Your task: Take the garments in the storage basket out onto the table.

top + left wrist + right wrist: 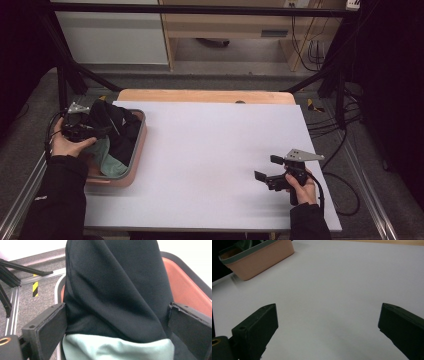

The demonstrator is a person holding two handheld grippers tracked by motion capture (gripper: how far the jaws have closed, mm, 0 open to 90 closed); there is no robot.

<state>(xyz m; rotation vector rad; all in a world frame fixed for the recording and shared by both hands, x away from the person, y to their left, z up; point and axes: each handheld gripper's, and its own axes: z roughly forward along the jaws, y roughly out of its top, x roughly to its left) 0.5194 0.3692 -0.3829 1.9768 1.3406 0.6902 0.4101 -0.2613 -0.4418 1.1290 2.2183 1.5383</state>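
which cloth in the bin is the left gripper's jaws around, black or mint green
The black cloth: it bulges up between the open jaws of the left gripper, while the mint-green cloth lies beneath it in the bin.

Left gripper (97,131) at the frame's left edge, right gripper (266,171) at lower right — both held with jaws spread wide.

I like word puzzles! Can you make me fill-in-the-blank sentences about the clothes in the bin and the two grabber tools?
1. The black garment lies in a bin whose colour is ____.
2. Under the black garment peeks a cloth coloured light ____.
3. The left gripper has its fingers wide apart, one on each side of the ____ garment.
4. The right gripper is open above the bare ____ table top.

Missing words: pink; green; black; white
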